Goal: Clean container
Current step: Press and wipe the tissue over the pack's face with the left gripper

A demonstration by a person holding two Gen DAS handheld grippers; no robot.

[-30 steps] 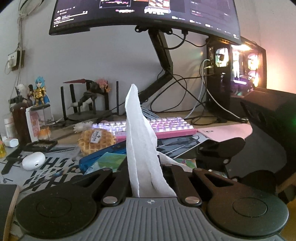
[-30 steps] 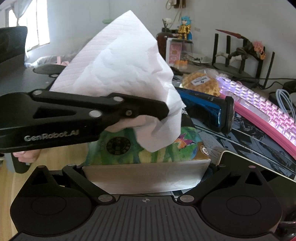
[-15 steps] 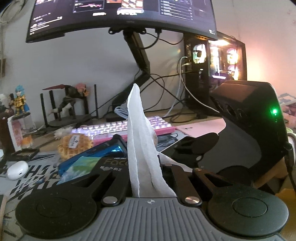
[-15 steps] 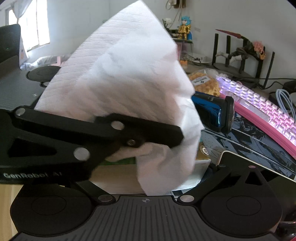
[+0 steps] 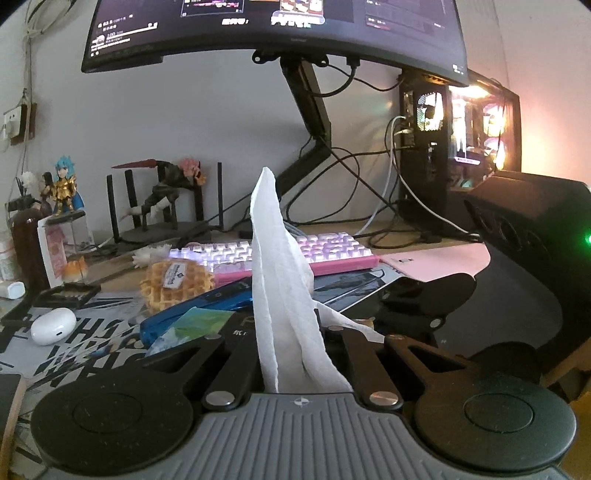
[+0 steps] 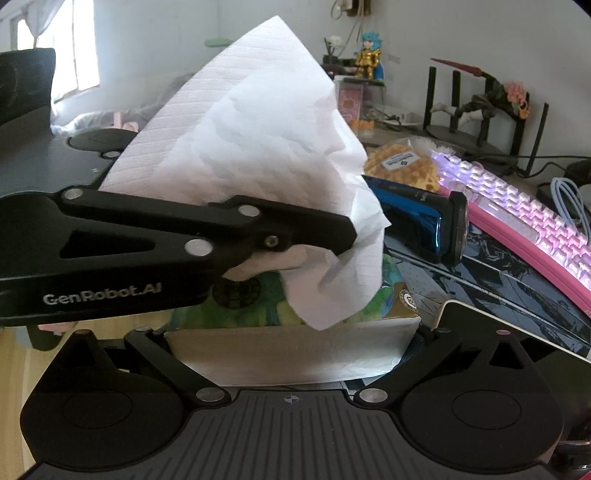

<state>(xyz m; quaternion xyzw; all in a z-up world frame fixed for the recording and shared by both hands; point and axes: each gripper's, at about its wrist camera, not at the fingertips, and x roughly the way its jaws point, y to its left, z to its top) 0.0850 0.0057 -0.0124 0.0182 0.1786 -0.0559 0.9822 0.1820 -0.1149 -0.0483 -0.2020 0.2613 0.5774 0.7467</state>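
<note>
Plain grey wall point(image 5: 207, 122) behind wooden desk point(image 5: 399, 227). Curved monitor point(image 5: 273, 29) on black arm. Lit PC tower point(image 5: 458, 147) casts warm glow, far right. Daylit window point(image 6: 70, 55), other side

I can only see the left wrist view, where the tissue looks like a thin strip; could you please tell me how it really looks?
Observer: In the right wrist view the tissue is a broad, crumpled sheet, pinched in the left claw.
Operator: Thank you. And what is the right claw doing?
Observer: The right claw appears to grip a box with a colourful printed top, and the tissue's lower corner hangs over that top.
</note>
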